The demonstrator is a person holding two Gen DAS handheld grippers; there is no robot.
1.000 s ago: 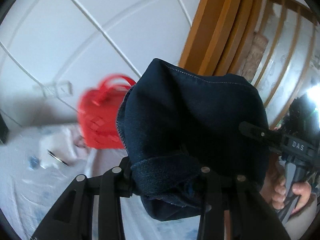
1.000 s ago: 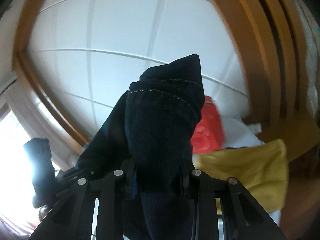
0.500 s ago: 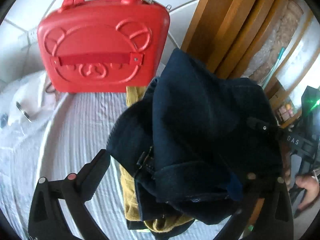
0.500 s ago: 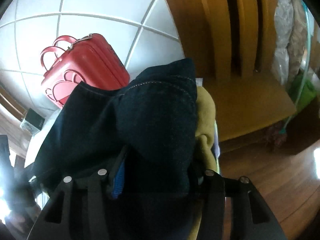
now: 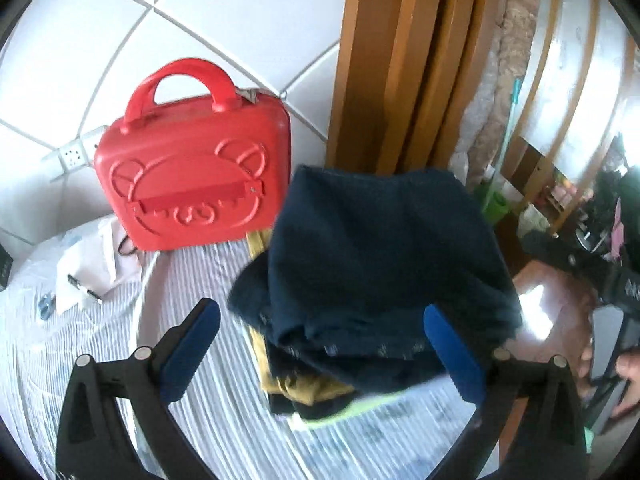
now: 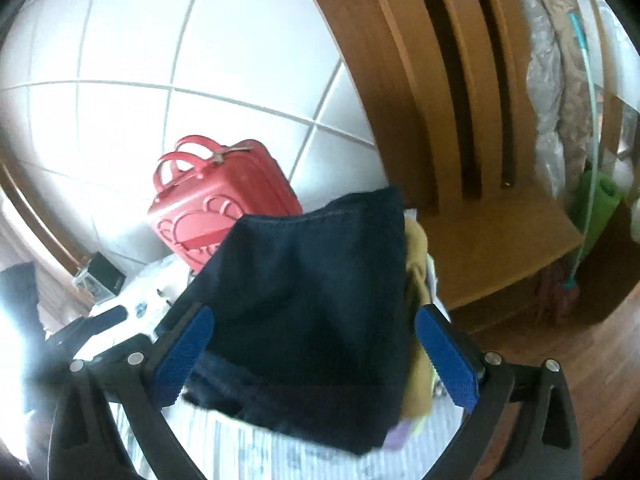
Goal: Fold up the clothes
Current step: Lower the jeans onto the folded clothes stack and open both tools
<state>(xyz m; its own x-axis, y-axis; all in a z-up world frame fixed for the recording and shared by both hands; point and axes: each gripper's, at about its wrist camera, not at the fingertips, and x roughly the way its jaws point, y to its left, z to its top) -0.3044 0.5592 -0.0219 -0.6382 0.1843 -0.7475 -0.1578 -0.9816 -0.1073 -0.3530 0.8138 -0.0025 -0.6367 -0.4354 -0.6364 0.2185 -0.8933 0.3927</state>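
Since the earlier frame both of my tools have let go: each was clamped on the dark denim garment (image 5: 384, 264), and now it lies released on top of the clothes stack (image 5: 304, 392), directly ahead of both sets of fingers. The left gripper (image 5: 320, 344) stands with its blue pads wide apart, the denim's near edge between them but untouched. The right gripper (image 6: 312, 356) is likewise spread, nothing held.

Assessment: the denim is thick, fairly heavy and soft, not fragile; it keeps a bulky fold and should not slip readily from the pads. Its near edge looks rumpled in the left view. If it needs squaring, I judge the stitched hem (image 6: 320, 214) at the far side or a folded corner the soundest place to take hold.

Beneath it show mustard-yellow cloth (image 6: 416, 248) and a lime edge. Beyond the stack, ahead-left of the left tool, a red case (image 5: 196, 184) stands on the striped sheet (image 5: 192, 280).
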